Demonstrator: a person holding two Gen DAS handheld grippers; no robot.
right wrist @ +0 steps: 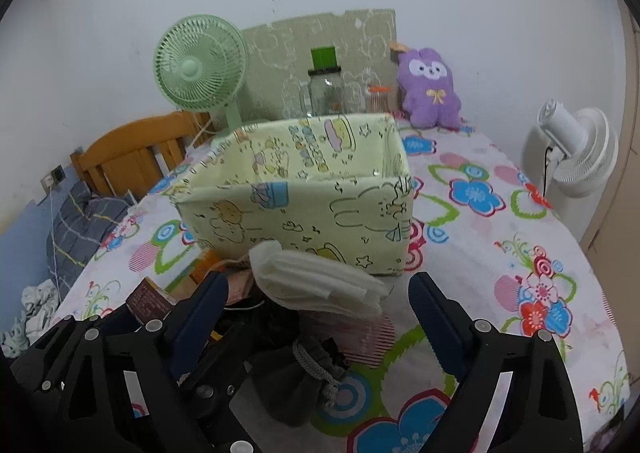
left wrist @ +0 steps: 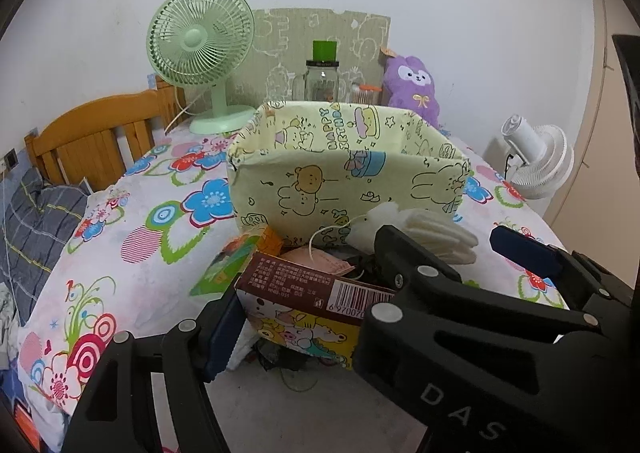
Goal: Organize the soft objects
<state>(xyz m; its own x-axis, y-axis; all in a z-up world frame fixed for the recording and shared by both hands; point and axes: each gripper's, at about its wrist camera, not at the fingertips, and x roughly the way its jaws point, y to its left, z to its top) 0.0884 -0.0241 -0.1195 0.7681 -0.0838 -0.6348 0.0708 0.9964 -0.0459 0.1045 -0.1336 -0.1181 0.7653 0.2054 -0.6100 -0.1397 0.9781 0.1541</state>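
Observation:
A pale yellow fabric bin with cartoon prints stands open on the flowered bed; it also shows in the right wrist view. In front of it lies a pile: a folded stack of white cloth pads, also in the left wrist view, a dark grey drawstring pouch, and a printed carton. My left gripper is open, its fingers either side of the carton. My right gripper is open, over the pouch, just short of the white pads.
A green desk fan, a glass jar with a green lid and a purple plush stand behind the bin by the wall. A white fan is at the right, a wooden headboard at the left.

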